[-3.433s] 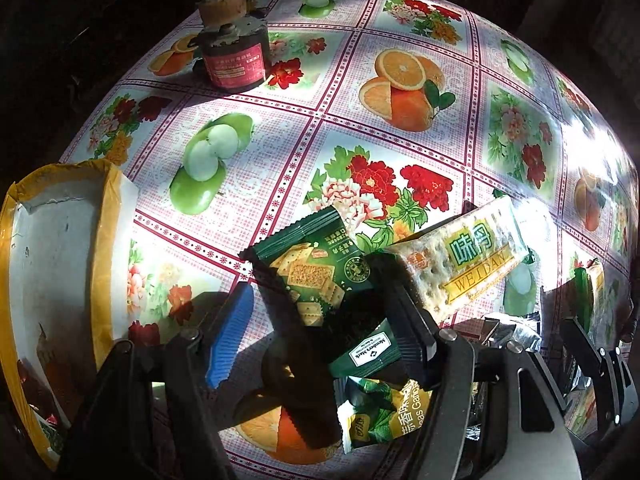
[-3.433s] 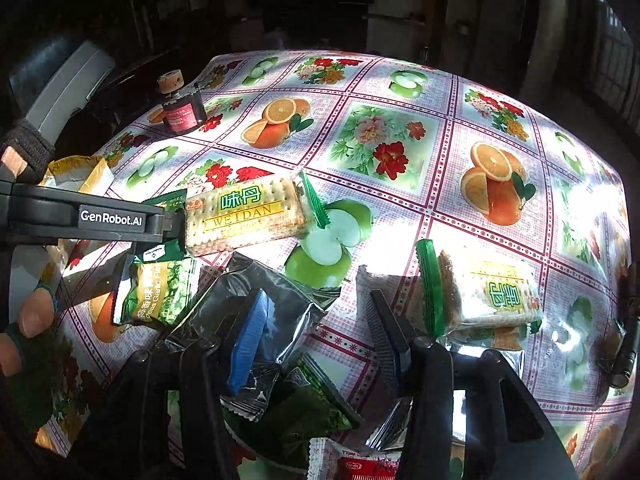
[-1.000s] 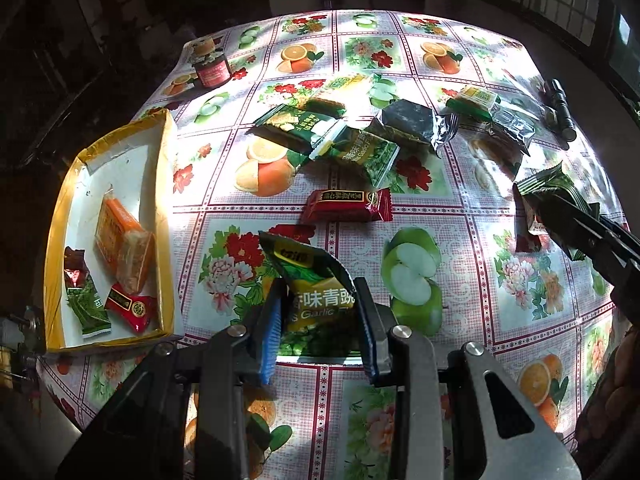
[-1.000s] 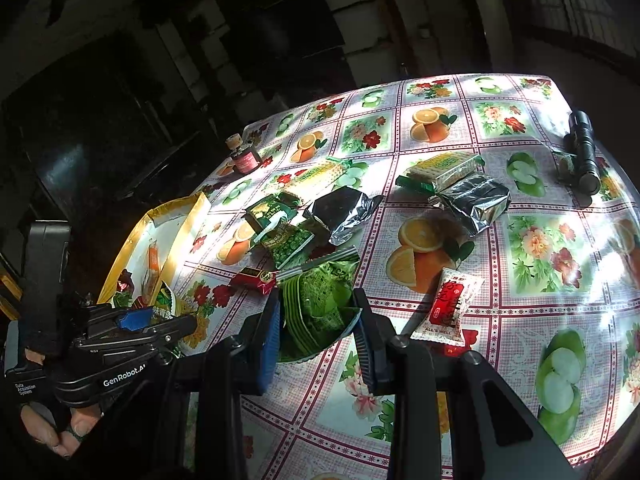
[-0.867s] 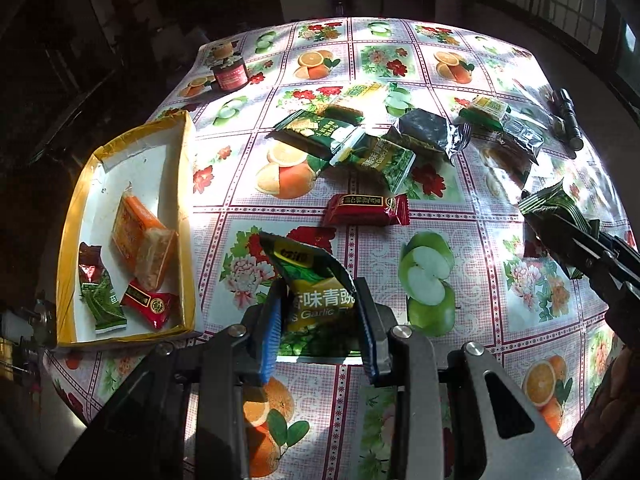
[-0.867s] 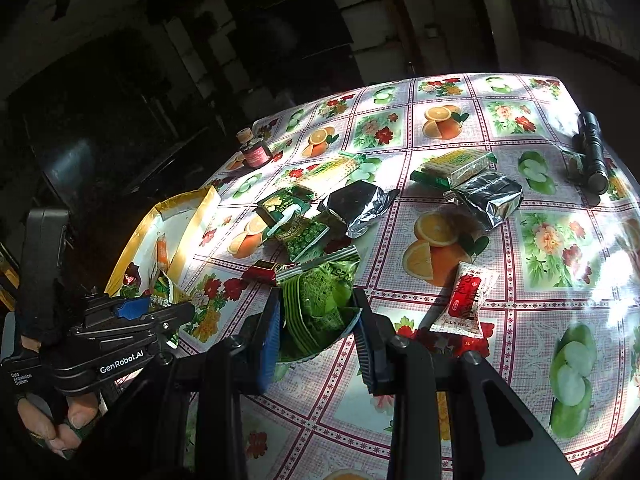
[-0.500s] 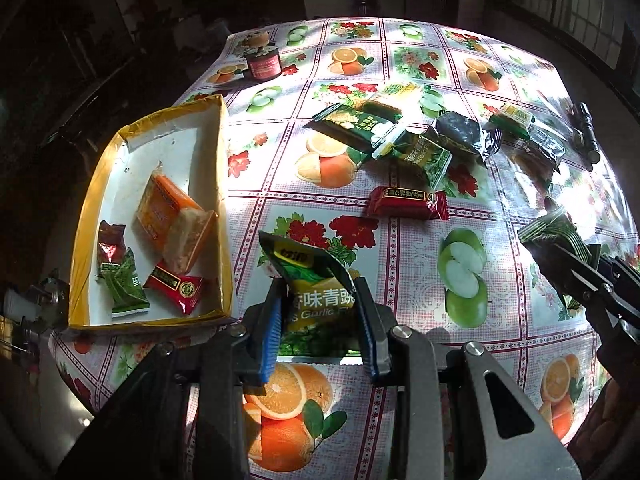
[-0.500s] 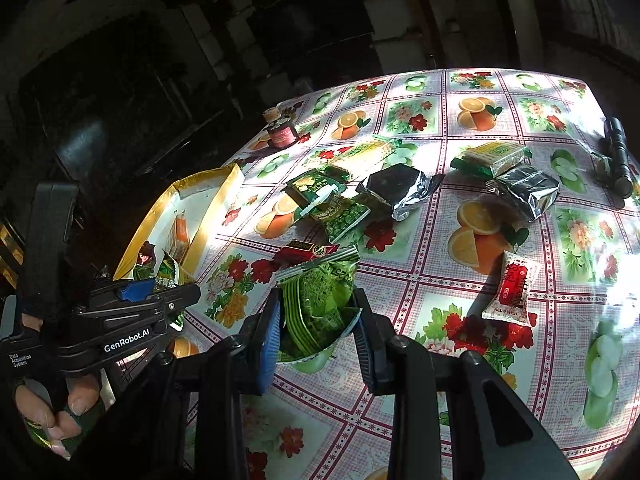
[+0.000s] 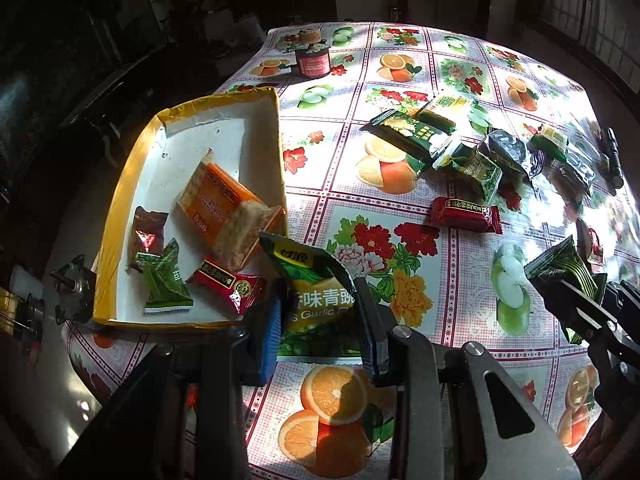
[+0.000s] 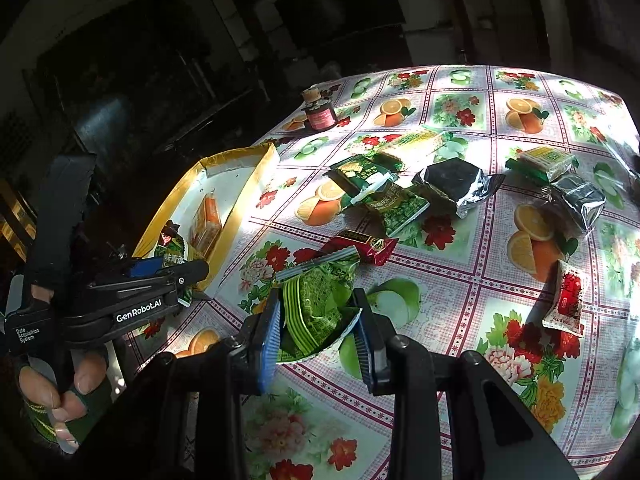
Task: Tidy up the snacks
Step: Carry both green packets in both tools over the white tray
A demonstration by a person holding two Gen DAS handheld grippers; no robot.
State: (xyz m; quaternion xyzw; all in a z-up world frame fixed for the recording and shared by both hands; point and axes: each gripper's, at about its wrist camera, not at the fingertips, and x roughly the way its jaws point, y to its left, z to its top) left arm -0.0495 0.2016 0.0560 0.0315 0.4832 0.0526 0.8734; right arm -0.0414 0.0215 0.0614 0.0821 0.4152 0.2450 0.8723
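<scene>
Sunlight is falling across a table [image 9: 472, 80] covered in a fruit-and-flower patterned cloth, with a dark room behind it. At the table's left edge a shallow yellow-rimmed tray [image 9: 120, 208] is holding a few snacks already: an orange cracker pack [image 9: 218, 200], a small green packet [image 9: 166, 284] and two dark red ones. The left gripper [image 9: 320, 320] is pinching a yellow-and-green pea bag [image 9: 316, 288] by its lower half, just beside the tray's near corner. The right gripper [image 10: 316, 320] is squeezing a crumpled green packet [image 10: 316, 300] above the cloth, nearer the middle of the table. Both bags are looking light, soft and air-filled, with glossy film that is likely slippery; the right one is already buckling under the pads, so anything brittle inside could be crushing. The crimped end seams are probably the safest places to take hold, being flat and stiffer than the puffed middle. Still loose on the cloth are a long red bar [image 9: 464, 214], a silver foil pouch [image 10: 456, 184], a small red sachet [image 10: 568, 300] and several green packs [image 9: 408, 136] farther back, all well apart from the tray. A small jar [image 9: 312, 60] is standing at the far edge.
</scene>
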